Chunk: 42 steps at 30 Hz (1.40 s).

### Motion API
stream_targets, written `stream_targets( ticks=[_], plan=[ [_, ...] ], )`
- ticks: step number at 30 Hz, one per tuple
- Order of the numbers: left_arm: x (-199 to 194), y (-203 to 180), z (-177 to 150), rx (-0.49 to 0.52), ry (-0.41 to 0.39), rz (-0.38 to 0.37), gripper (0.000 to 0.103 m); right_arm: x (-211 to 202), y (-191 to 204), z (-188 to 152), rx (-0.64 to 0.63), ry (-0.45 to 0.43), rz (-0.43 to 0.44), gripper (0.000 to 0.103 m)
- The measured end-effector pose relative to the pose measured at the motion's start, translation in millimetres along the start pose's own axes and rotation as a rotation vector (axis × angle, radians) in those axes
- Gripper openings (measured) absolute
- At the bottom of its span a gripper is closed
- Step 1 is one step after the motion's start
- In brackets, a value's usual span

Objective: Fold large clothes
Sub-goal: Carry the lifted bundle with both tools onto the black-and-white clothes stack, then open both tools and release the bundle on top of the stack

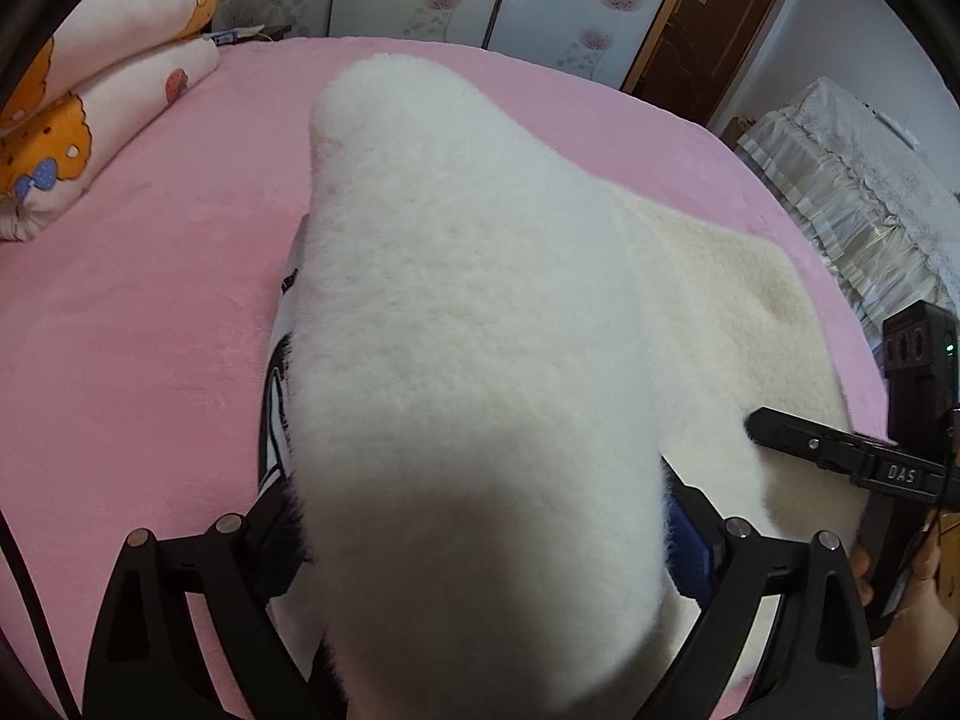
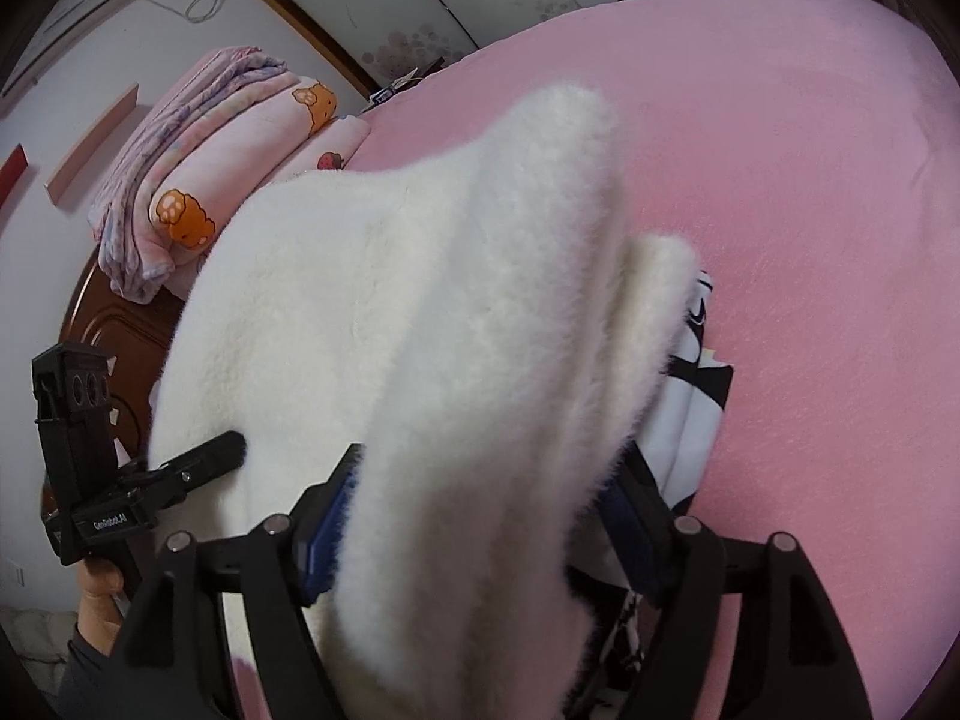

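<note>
A large white fleece garment (image 1: 456, 312) lies bunched on the pink bed (image 1: 150, 300), and a black-and-white printed part (image 1: 275, 396) shows under its left edge. My left gripper (image 1: 486, 534) stands open, its jaws wide on either side of a thick fold of fleece. In the right wrist view the same garment (image 2: 420, 300) runs up between the wide jaws of my right gripper (image 2: 480, 522), also open, with the printed part (image 2: 696, 330) to the right. One finger (image 1: 798, 438) of the right gripper rests at the fleece's right edge. One finger (image 2: 210, 456) of the left gripper touches its left edge.
Folded quilts with orange bear prints (image 1: 90, 102) (image 2: 240, 162) are stacked at the head of the bed by a dark wooden headboard (image 2: 114, 324). A lace-covered piece of furniture (image 1: 840, 180) and a brown door (image 1: 708, 18) stand beyond the bed. A person's hand (image 2: 99, 585) holds the left gripper.
</note>
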<state>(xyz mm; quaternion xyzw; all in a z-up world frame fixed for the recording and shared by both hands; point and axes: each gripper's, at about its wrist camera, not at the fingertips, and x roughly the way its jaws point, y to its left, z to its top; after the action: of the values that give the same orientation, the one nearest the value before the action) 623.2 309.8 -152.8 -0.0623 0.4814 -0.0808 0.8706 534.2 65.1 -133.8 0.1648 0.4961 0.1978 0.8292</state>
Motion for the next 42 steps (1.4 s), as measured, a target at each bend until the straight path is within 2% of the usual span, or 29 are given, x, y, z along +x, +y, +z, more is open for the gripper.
stream_targets(
  ticks=[4,7,8,9,10,11,12,13,15,17,21,23,29,36,38,39,40,42],
  plan=[
    [-29,-31,-12,0.021,-0.055,0.113,0.094,-32,22,-6,-0.097,-0.015,-0.115,0.075],
    [-62,-46,-19,0.022,-0.134,0.141,0.093,-65,38,-13,-0.158,-0.069,-0.170,0.075],
    [-74,-50,-21,0.017,-0.172,0.149,0.088,-76,44,-16,-0.184,-0.100,-0.191,0.075],
    [-83,-54,-23,0.013,-0.192,0.149,0.073,-85,51,-18,-0.206,-0.133,-0.212,0.075],
    [-91,-53,-26,0.013,-0.203,0.142,0.053,-91,56,-20,-0.224,-0.160,-0.234,0.075],
    [-94,-56,-26,0.010,-0.202,0.150,0.043,-94,64,-21,-0.244,-0.184,-0.268,0.073],
    [-94,-59,-27,0.011,-0.191,0.169,0.026,-95,71,-24,-0.275,-0.201,-0.293,0.064],
    [-91,-60,-26,0.014,-0.179,0.186,0.016,-93,76,-26,-0.296,-0.196,-0.304,0.056],
    [-85,-66,-30,0.027,-0.153,0.212,0.015,-81,84,-25,-0.299,-0.158,-0.300,0.023],
    [-84,-69,-35,0.046,-0.170,0.246,0.015,-66,85,-26,-0.292,-0.123,-0.303,0.012],
    [-80,-66,-41,0.048,-0.169,0.273,0.016,-43,81,-29,-0.317,-0.109,-0.405,0.011],
    [-78,-68,-44,0.051,-0.164,0.288,0.017,-37,73,-29,-0.301,-0.101,-0.418,0.010],
    [-73,-73,-48,0.039,-0.164,0.299,0.017,-29,54,-33,-0.271,-0.095,-0.415,0.008],
    [-75,-76,-48,0.018,-0.160,0.327,0.018,-39,59,-31,-0.225,-0.092,-0.380,0.009],
    [-79,-78,-47,-0.002,-0.155,0.324,0.021,-46,59,-32,-0.200,-0.097,-0.358,0.011],
    [-81,-78,-48,-0.016,-0.148,0.317,0.028,-50,60,-33,-0.189,-0.099,-0.353,0.012],
    [-83,-78,-49,-0.027,-0.143,0.316,0.043,-54,61,-33,-0.183,-0.102,-0.350,0.012],
    [-89,-80,-53,-0.052,-0.132,0.332,0.057,-64,65,-37,-0.186,-0.097,-0.362,0.013]
  ],
)
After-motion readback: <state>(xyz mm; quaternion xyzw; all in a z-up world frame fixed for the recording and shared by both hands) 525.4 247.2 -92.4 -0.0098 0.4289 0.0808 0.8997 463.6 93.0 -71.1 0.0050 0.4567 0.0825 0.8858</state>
